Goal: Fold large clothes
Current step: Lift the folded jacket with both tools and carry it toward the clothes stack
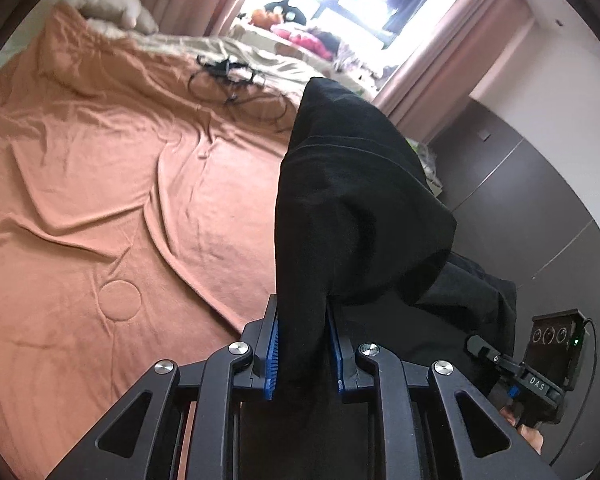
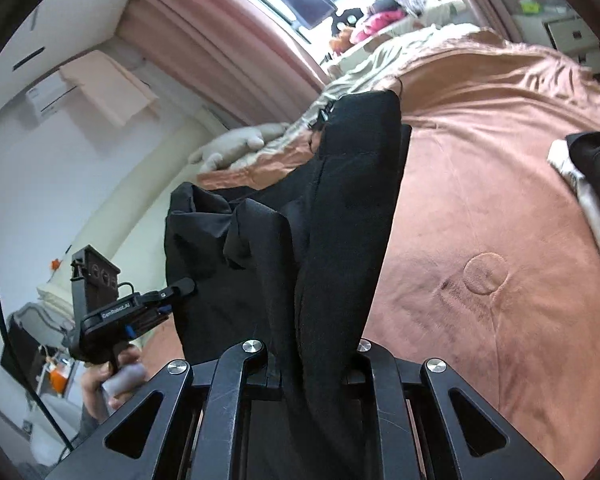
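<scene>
Black garment [image 1: 352, 200]: lifted above the bed, bunched, hanging between the two grippers. Left gripper [image 1: 302, 344]: blue-padded fingers [image 1: 272, 354] closed tight on a fold of the cloth, which rises past the tips and droops to the right. Right gripper [image 2: 316, 364]: fingers nearly together, gripping another fold that stands up tall in the right wrist view; pads hidden by fabric. A hand [image 2: 116, 376] grips the left gripper's handle.

Bed: orange blanket [image 1: 100, 184] wrinkled and largely bare below the garment, giving open room. Its near edge runs diagonally beside dark floor [image 1: 540, 208]. A black cable tangle [image 1: 228, 76] lies farther up; pillow [image 1: 112, 4] and curtains [image 1: 432, 80] beyond.
</scene>
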The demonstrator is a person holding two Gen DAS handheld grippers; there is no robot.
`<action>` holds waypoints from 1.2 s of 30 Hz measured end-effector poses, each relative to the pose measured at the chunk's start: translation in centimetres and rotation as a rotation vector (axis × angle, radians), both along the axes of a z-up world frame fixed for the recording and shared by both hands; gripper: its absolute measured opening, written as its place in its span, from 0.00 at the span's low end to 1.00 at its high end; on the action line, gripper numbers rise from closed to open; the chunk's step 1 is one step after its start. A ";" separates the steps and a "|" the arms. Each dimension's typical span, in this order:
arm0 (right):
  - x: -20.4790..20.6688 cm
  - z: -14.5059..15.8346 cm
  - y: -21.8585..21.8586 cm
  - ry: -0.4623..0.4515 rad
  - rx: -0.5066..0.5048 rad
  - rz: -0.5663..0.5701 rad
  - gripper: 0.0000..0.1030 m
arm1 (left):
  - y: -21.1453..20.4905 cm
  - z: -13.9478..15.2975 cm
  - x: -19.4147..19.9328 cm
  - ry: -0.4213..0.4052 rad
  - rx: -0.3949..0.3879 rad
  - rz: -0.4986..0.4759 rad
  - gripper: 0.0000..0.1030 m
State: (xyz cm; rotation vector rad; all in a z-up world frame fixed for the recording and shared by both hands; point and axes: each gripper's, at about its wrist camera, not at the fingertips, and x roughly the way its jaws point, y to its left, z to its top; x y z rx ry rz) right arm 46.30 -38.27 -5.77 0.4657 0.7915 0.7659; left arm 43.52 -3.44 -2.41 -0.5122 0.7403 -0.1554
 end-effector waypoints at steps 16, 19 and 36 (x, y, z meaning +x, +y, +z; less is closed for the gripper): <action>-6.2 6.4 -4.1 -0.158 -0.016 -0.043 0.13 | -5.3 5.7 -6.8 -0.121 -0.019 -0.068 0.17; -7.0 8.2 -5.8 -0.192 -0.030 -0.065 0.13 | -7.1 7.2 -7.6 -0.149 -0.016 -0.096 0.17; -12.1 17.2 -18.3 -0.337 -0.144 -0.251 0.13 | -20.8 14.3 -8.9 -0.256 -0.051 -0.299 0.17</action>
